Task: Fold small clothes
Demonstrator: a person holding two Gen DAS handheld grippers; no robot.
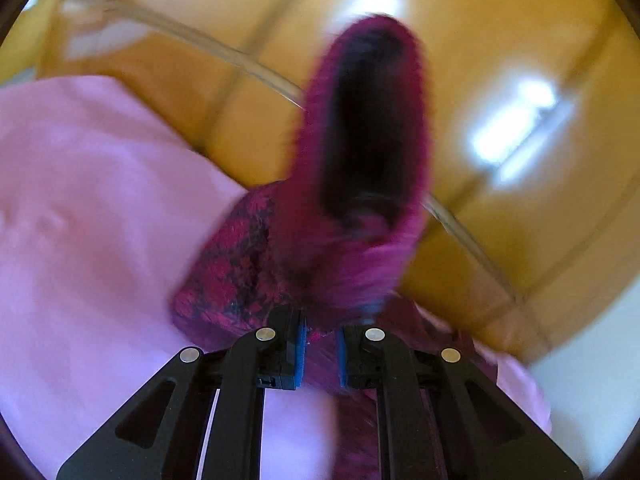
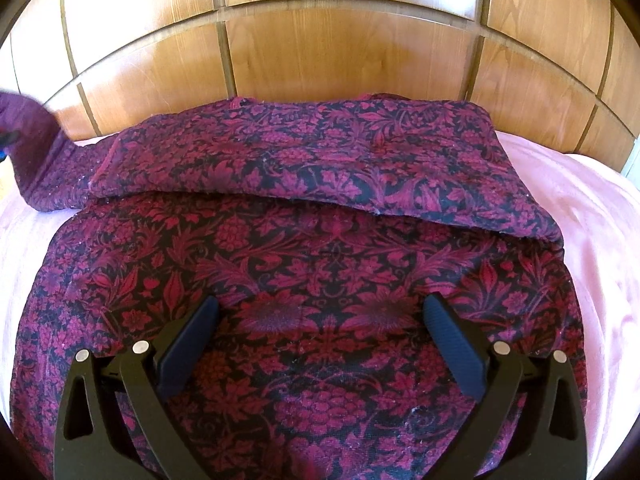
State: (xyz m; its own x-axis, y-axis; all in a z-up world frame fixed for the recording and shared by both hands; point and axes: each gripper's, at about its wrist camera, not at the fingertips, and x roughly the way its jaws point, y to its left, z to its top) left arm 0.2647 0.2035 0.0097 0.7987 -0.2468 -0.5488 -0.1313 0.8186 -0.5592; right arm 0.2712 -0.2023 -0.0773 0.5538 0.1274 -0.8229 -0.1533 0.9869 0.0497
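Garment is a magenta-and-black floral knit spread on the pink bedsheet, right up against the wooden headboard. Its far portion is folded over toward me, so a doubled band lies along the headboard side.

My left gripper has its blue pads pressed nearly together on a strip of the same fabric, and the sleeve stands up off the sheet in front of the headboard, blurry, cuff opening facing the camera. I read that as lifting the sleeve so it can go across the body, which is my guess at the fold in hand.

My right gripper is spread wide with nothing between the pads, poised over the near half of the garment, farthest from the headboard. Can't tell if it touches the cloth; probably it's there to pin the body down.
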